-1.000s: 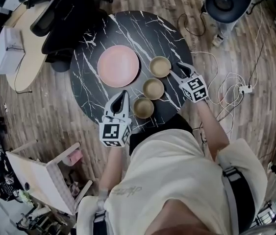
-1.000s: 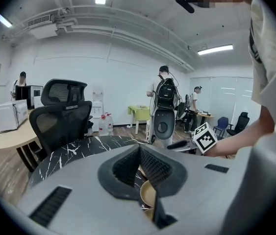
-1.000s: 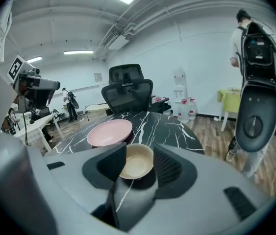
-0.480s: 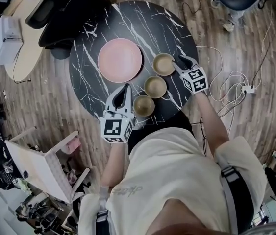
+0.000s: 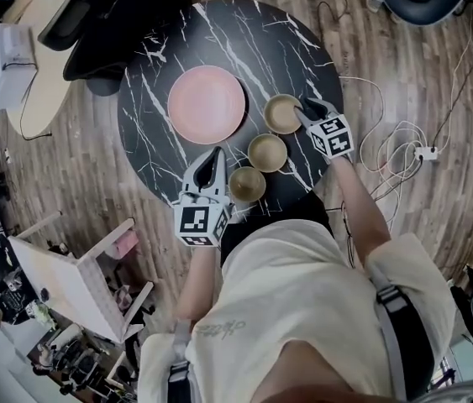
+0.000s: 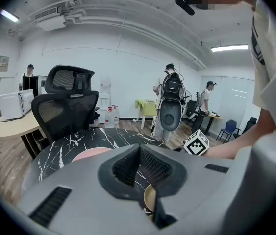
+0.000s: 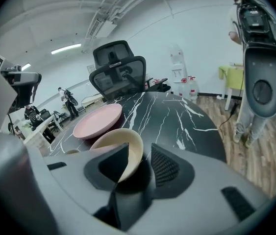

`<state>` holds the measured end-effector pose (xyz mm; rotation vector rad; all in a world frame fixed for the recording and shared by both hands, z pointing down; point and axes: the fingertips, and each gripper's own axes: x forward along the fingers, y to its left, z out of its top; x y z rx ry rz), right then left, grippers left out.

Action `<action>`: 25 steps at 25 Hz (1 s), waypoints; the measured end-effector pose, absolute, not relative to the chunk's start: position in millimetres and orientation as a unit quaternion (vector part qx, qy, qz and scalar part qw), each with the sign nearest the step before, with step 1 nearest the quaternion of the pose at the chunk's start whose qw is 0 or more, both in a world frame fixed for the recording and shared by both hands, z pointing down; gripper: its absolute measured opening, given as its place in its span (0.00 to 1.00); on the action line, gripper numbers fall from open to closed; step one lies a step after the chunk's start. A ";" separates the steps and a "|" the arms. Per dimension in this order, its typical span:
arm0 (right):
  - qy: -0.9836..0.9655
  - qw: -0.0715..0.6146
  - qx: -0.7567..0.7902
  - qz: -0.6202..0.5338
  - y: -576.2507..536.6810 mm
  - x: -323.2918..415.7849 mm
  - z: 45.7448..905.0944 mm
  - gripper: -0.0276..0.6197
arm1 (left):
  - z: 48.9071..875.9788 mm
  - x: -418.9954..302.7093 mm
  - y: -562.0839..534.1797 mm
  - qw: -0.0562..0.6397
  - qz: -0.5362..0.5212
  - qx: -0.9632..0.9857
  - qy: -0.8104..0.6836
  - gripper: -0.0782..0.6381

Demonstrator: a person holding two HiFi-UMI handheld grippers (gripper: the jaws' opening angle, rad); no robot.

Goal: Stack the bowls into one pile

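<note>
the right gripper (image 7: 140, 149) has its jaws apart, and they have just been closing. one pad sits inside the far bowl (image 7: 112, 140) and the other outside it, with the bowl's near rim between them. a dark gap shows between the outer pad and the bowl's wall, so the pads are not yet pressing on it. that bowl stands upright on the black marbled table (image 7: 177, 114), near the pink plate (image 7: 97, 120).

the left gripper (image 6: 139, 151) has its pads meeting at the tips, with nothing between them. it is over the near part of the table, pointing toward the plate. the near bowl (image 5: 247, 185) lies just to its right – a bit of its rim shows under the jaws in the left gripper view.

from above, the three bowls lie in a slanting row, each on its own on the table – the near bowl by the table's edge, the middle bowl (image 5: 267, 152) just beyond it, and the far bowl beside the plate's right edge. a black office chair (image 7: 120, 67) stands beyond the table.
</note>
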<state>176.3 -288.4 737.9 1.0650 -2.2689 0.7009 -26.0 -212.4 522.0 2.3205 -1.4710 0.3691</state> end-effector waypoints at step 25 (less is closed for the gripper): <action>-0.822 0.249 0.421 0.293 -293.6 177.7 741.1 0.07 | 518.6 -52.6 -188.5 0.197 0.106 0.804 -0.550 0.14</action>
